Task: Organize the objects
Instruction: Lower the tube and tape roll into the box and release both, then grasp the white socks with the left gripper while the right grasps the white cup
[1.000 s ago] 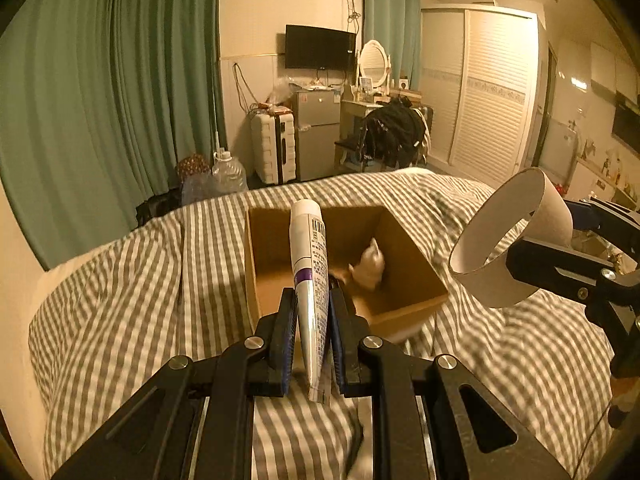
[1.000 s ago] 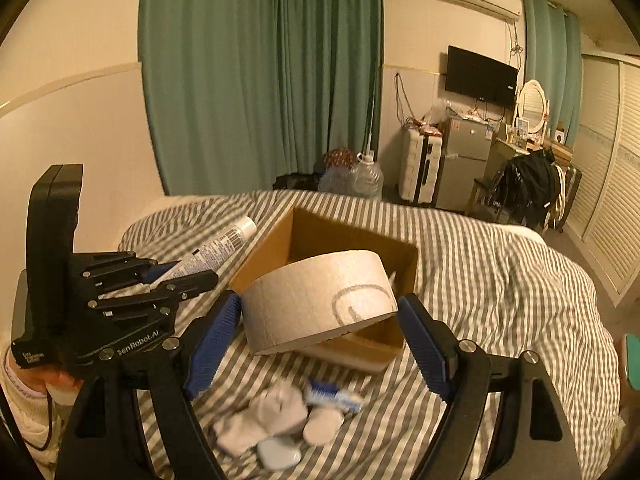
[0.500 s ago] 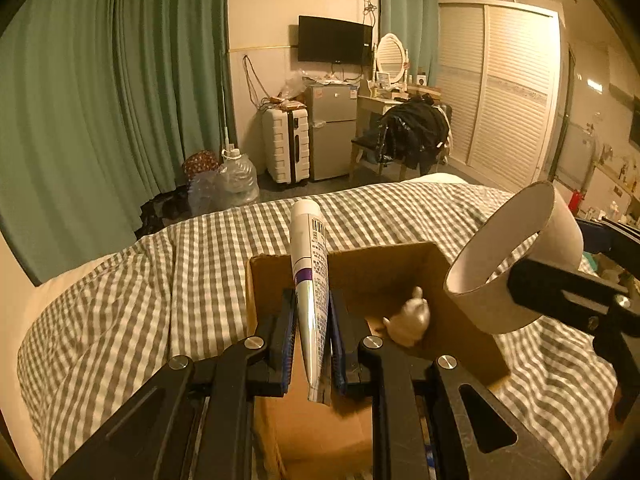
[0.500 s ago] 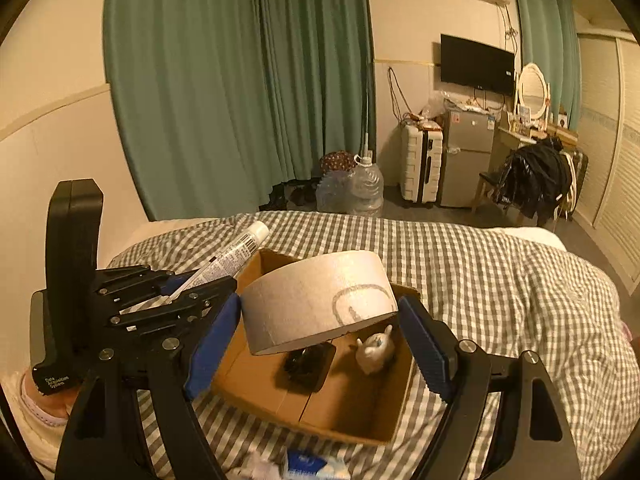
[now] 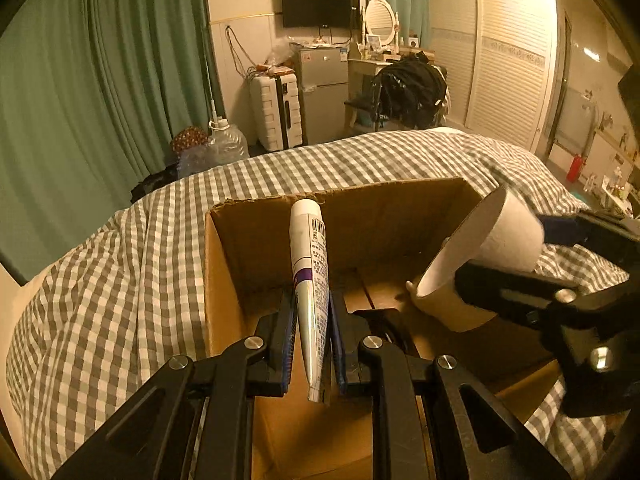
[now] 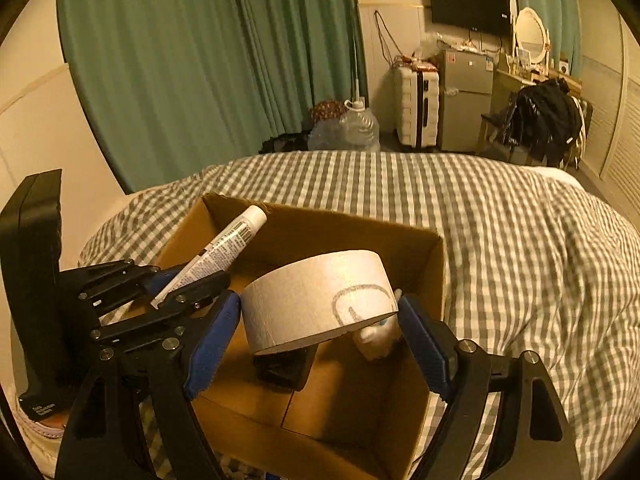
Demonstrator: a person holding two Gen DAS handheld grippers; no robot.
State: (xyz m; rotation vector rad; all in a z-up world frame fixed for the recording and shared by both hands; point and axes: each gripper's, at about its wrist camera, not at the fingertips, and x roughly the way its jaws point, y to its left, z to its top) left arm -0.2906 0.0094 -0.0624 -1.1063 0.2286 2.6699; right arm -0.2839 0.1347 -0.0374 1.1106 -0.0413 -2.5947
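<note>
A bed (image 5: pixel 120 272) in a grey-and-white checked cover is filling the lower part of both views, and an open cardboard box (image 5: pixel 224 280) is sitting on it toward the near edge, its brown walls standing upright and its flaps gone or folded out of sight. Both tools are hanging over the box's open top. The right hand-held gripper (image 6: pixel 320 312) is standing wide apart, its blue-padded fingers pressing on either side of a broad roll of pale tape (image 6: pixel 316 300), which is tilting slightly and carrying a dark pen loop on its outer face; in the left wrist view the same roll is showing its hollow core above the right side of the box. The left hand-held gripper (image 5: pixel 312 320) is nearly closed, pinching a white tube (image 5: pixel 310 280) with a purple band and printed label, the capped end pointing forward toward the box's far wall and the crimped tail sticking back between the fingers. Inside the box, a small dark object (image 6: pixel 284 364) is lying on the floor beneath the roll, too shadowed to name, and a small white figurine (image 6: pixel 376 340) is standing just beside it toward the right wall.
</note>
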